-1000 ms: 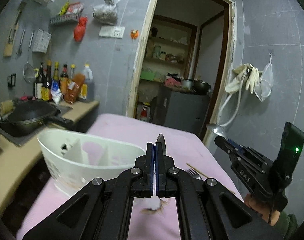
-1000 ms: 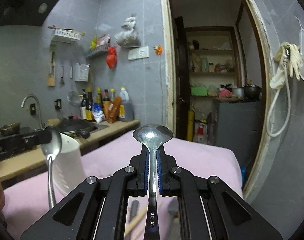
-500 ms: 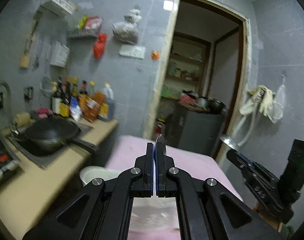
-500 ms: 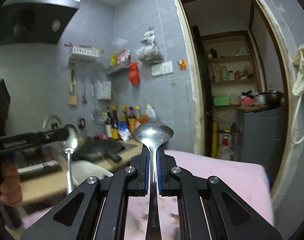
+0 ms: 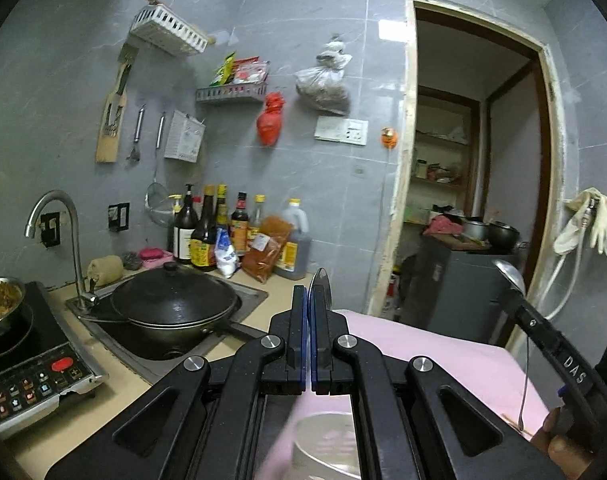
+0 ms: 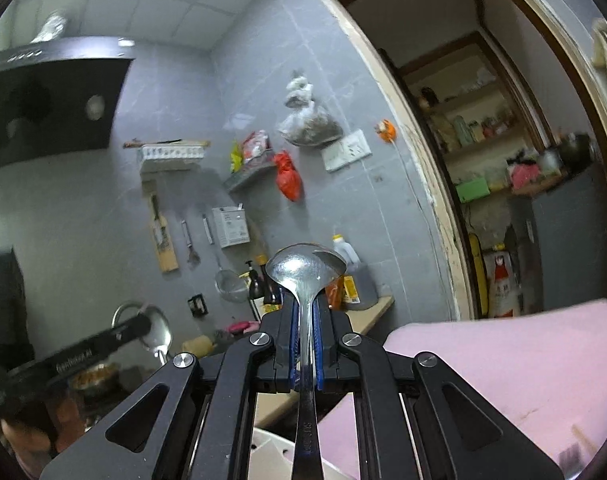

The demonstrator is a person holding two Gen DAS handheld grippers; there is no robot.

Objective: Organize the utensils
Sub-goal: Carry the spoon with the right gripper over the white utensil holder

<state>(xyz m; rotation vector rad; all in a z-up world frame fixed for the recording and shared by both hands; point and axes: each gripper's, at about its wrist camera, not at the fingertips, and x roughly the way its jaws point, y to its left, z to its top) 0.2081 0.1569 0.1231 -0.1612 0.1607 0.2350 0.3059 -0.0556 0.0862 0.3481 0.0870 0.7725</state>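
Spoons fill both claws as I hold them raised above the white plastic utensil caddy (image 6: 271, 454), whose rim shows just beneath each. My right gripper (image 6: 305, 320) is clamped on the neck of a shiny steel spoon (image 6: 305, 270), bowl up above the caddy. My left gripper (image 5: 307, 312) is pinched tight on a second steel spoon (image 5: 320, 286), seen edge-on. Beside the caddy lies the pink tablecloth (image 5: 455, 356).

it was a cramped home kitchen: a wok (image 5: 175, 300) in the sink, sauce bottles (image 5: 207, 236), a range hood (image 6: 43, 100).
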